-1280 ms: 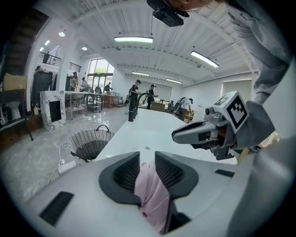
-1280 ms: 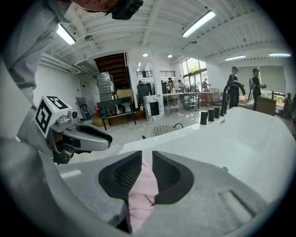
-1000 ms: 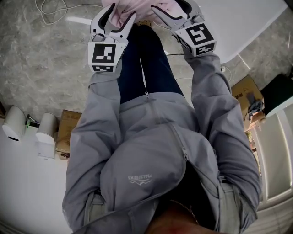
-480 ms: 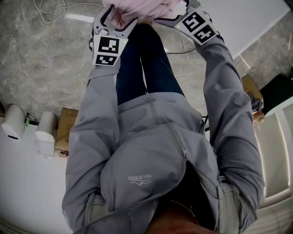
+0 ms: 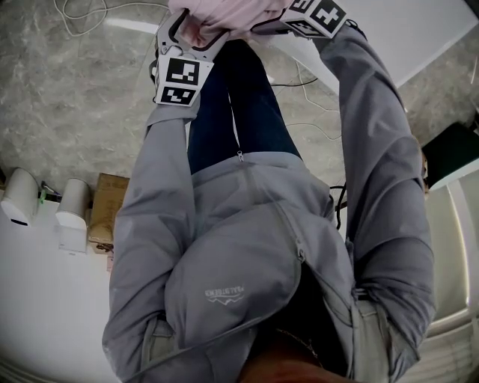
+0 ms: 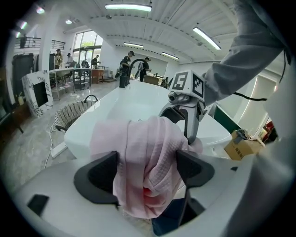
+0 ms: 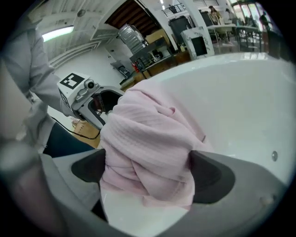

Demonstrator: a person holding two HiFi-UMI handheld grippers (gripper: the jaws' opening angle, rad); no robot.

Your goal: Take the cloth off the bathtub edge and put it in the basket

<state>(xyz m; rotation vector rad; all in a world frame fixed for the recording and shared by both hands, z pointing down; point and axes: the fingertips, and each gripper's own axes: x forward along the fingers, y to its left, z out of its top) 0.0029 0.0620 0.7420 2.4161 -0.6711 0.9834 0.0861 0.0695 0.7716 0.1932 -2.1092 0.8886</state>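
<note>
A crumpled pink cloth lies on the rim of the white bathtub. My left gripper and right gripper reach it from either side. In the left gripper view the cloth fills the gap of my left gripper, whose jaws have just been opening and stand wide; the right gripper shows behind it. In the right gripper view the cloth bulges between the wide jaws of my right gripper, which have also just been opening. A wicker basket stands beside the tub.
White cables trail over the marbled floor. A cardboard box and two white cylinders sit at the lower left; another box lies right of the tub. People stand at tables in the far background.
Both grippers have moved toward the top of the head view, further over the cloth. The right gripper has tipped over, its marker cube now at the frame's top edge.
</note>
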